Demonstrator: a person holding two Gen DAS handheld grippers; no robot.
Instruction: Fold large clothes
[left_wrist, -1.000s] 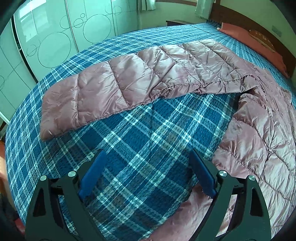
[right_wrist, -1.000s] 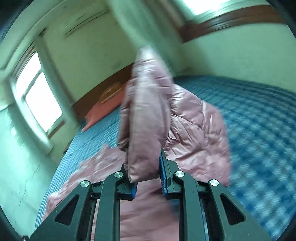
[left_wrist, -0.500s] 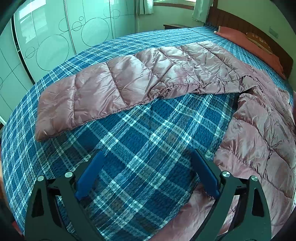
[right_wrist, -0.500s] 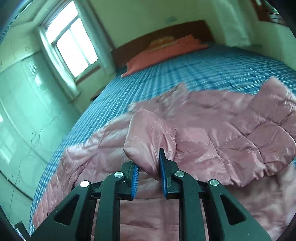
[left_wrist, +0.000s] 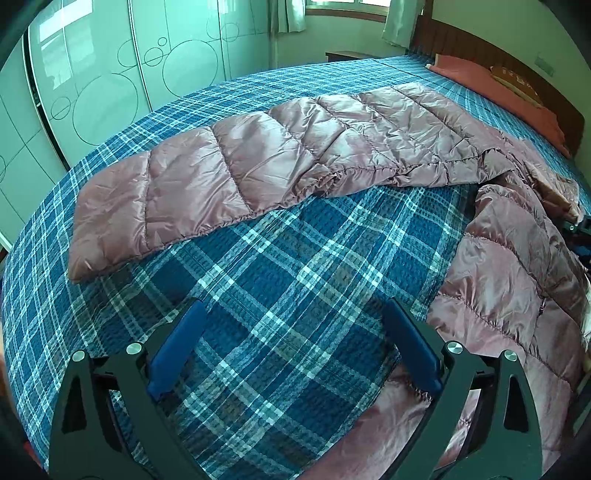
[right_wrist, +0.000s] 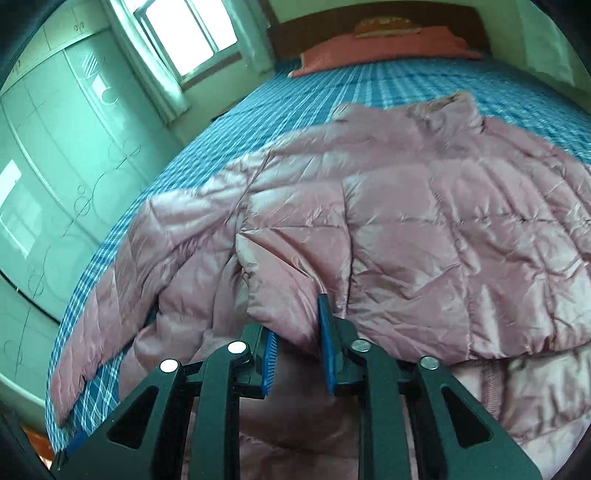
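A pink quilted down jacket (right_wrist: 424, 221) lies spread on a bed with a blue plaid cover (left_wrist: 295, 266). In the left wrist view one long sleeve (left_wrist: 258, 162) stretches to the left and the jacket body (left_wrist: 517, 266) lies at the right. My left gripper (left_wrist: 295, 343) is open and empty, low over bare bedcover between sleeve and body. My right gripper (right_wrist: 295, 332) is shut on the other sleeve's cuff (right_wrist: 280, 291), which is folded across the jacket's front; the jaws stand slightly apart around the fabric.
A salmon pillow (right_wrist: 388, 44) lies against the dark wooden headboard (right_wrist: 369, 18). Pale green wardrobe doors (left_wrist: 110, 81) stand beyond the bed's left edge. A window with curtains (right_wrist: 188, 33) is beside the headboard.
My right gripper has carried the sleeve cuff from high in the air down onto the jacket's front, and its jaws have widened a little. My left gripper has barely moved.
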